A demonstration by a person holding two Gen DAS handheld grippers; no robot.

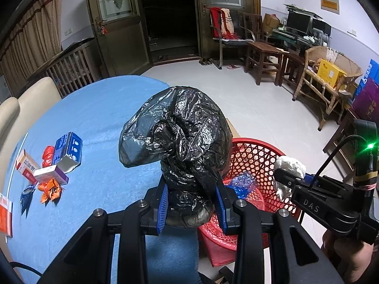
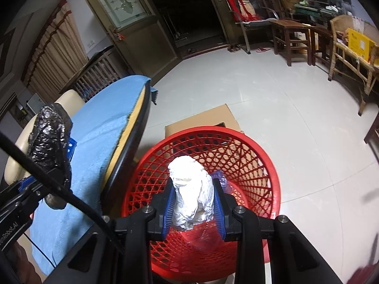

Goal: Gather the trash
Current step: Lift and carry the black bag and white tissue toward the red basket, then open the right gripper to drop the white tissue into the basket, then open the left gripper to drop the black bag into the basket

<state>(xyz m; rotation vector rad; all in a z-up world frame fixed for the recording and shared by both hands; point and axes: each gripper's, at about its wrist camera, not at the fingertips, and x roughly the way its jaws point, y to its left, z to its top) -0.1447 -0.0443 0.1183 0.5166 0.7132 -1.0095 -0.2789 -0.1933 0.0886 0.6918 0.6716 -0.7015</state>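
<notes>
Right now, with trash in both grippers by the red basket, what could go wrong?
1. The black plastic bag balloons well above the left gripper, which sits over the table edge, not the red basket; released here, it may fall outside.
2. The white paper wad in the right gripper looks to be above the basket, but could snag on the pads.
3. The boxes might get knocked.

"DAS" stands on the right gripper (image 1: 287, 178); "Robot.AI" stands on the left gripper (image 2: 51, 165).
</notes>
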